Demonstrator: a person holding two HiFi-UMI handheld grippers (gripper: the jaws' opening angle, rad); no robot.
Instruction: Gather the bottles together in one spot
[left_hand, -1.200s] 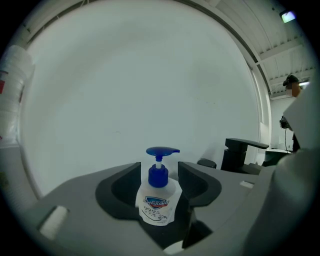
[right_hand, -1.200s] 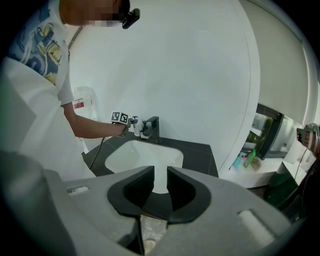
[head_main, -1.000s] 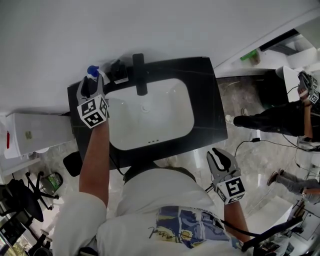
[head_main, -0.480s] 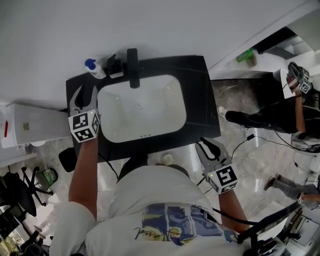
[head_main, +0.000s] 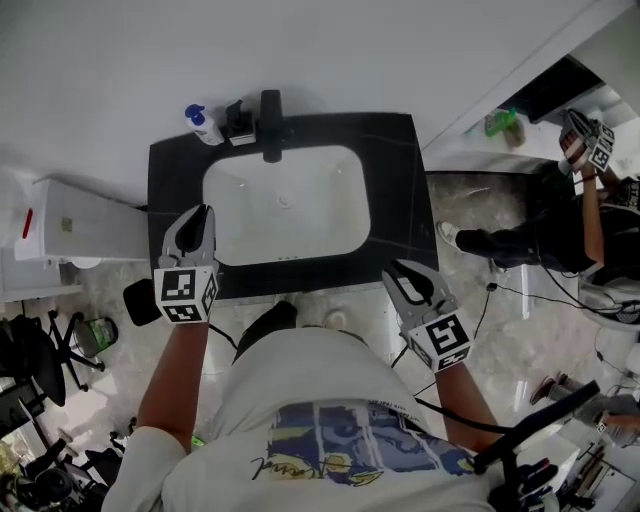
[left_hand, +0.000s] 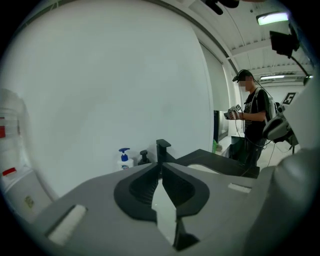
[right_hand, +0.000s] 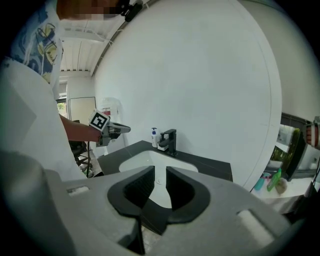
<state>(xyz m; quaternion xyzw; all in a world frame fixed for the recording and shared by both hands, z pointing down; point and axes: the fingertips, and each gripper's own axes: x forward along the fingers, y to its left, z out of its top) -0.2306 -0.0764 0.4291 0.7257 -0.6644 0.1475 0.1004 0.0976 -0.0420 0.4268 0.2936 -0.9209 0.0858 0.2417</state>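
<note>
A white bottle with a blue pump stands at the counter's back left corner, close beside a black pump bottle and the black faucet. My left gripper hovers over the counter's left side, well short of them. Its jaws have just been closing with nothing between them, and they now look shut. In the left gripper view the white bottle and the black bottle show far ahead. My right gripper hangs off the counter's front right corner, open a little and empty.
The white basin fills the middle of the black counter. A white cabinet stands to the left and office chairs lower left. Another person stands at the right, near green bottles on a shelf.
My left gripper has drawn back from the blue-pump bottle toward the counter's front left, and its jaws have closed. The bottle stayed by the faucet. The right gripper has hardly moved.
</note>
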